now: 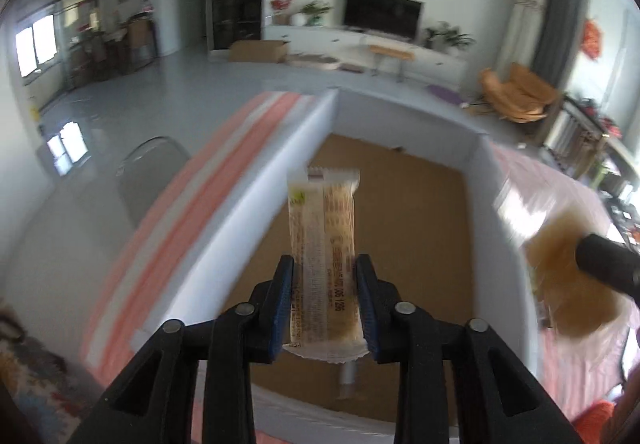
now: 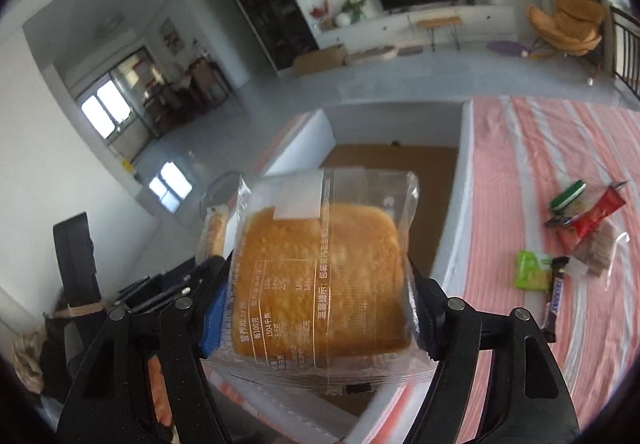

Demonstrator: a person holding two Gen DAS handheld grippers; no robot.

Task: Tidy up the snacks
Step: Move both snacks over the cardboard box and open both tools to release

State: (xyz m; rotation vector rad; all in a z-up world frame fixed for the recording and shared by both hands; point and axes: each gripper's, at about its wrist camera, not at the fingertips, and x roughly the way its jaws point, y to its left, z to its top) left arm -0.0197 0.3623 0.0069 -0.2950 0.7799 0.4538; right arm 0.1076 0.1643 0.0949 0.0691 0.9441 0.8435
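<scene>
Both grippers hang tilted downward over the open white box (image 1: 404, 116), presumably so each snack can be let fall onto its brown floor. The left gripper (image 1: 325, 300) has its jaws narrowly set, pads against the sides of a slim wafer packet (image 1: 322, 244) standing lengthwise between them. The right gripper (image 2: 320, 308), jaws spread wide, clamps a bagged square cake (image 2: 324, 280) by its edges. More loose snacks (image 2: 576, 240) lie on the striped tablecloth (image 2: 520, 172), well apart from the box.

Black left gripper (image 1: 325, 304) and right gripper (image 2: 320, 308), blue pads (image 1: 280, 318), round silver screws (image 1: 245, 309)
</scene>
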